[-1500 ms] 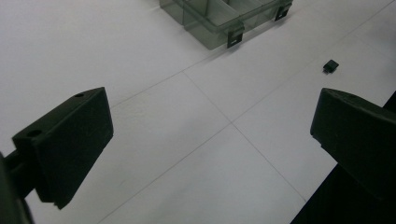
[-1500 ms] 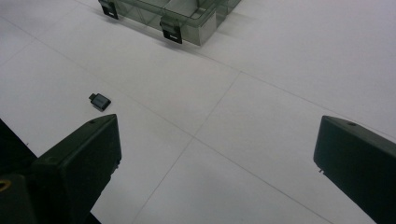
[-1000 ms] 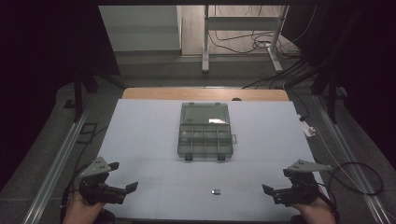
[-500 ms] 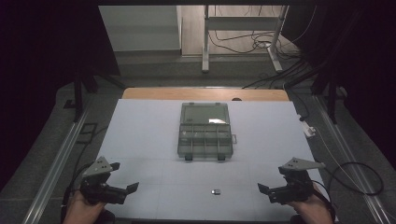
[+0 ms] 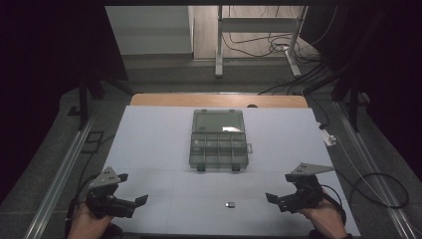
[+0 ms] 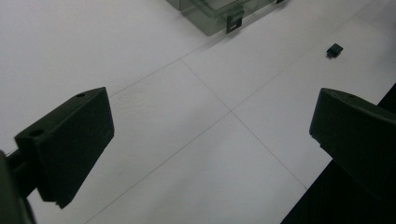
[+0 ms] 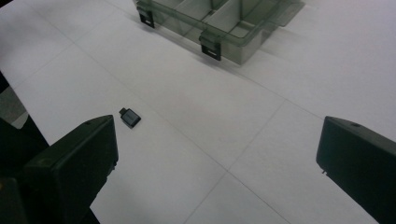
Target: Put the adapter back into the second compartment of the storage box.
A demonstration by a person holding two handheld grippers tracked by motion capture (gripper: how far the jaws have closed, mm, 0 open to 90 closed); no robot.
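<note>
Counter (image 5: pixel 149 149) surface is white, with thin seam lines crossing it. Left claw (image 5: pixel 137 203) sits at the near left corner of the counter, held in a hand (image 5: pixel 87 224), jaws spread wide and empty; in the left gripper view the two black jaws stand far apart over bare counter. Right claw (image 5: pixel 271 198) sits at the near right, held in a hand (image 5: pixel 323 219), jaws likewise spread wide with nothing between them. A grey three-cornered plate tops each claw.

A small black adapter (image 5: pixel 230 204), apparently a plug-type part with a short stub at one end, lies flat on the counter near the front edge, between the two claws and closer to the right one. It touches neither claw. In the right gripper view it (image 7: pixel 130 117) lies just beyond the tip of the jaw on the left; in the left gripper view it (image 6: pixel 334 50) appears farther off.

A transparent grey compartment box (image 5: pixel 219 139) rests at the centre of the counter, far of the adapter and well apart from it. Its lid stands open toward the far side, and two black latches hang on its near wall.
</note>
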